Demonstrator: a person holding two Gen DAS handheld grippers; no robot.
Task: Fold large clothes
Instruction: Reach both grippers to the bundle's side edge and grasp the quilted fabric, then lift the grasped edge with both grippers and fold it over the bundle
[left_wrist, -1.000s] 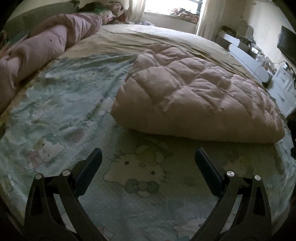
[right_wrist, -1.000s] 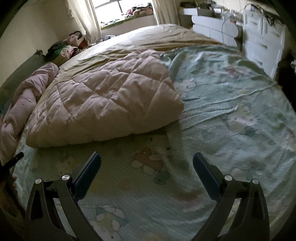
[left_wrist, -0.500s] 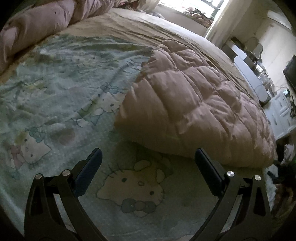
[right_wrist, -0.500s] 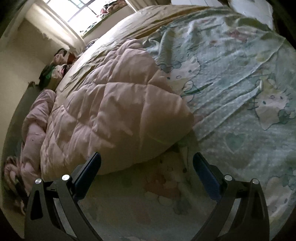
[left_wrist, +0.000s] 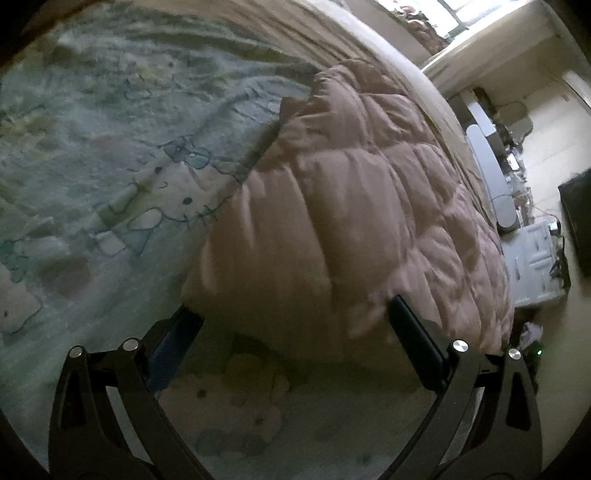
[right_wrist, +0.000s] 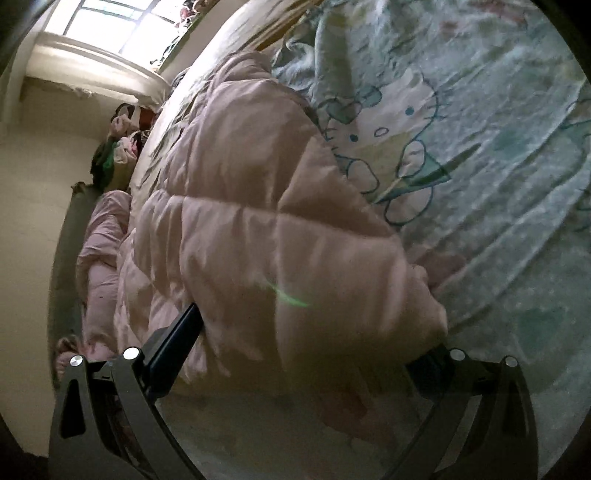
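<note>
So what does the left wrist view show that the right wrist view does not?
Only the left wrist view shows the white furniture and a dark screen beside the bed. Only the right wrist view shows the window, a clothes pile and a pink blanket. Both show the pink quilted garment on the cartoon bedsheet, with open fingers at its near edge: left gripper, right gripper.
</note>
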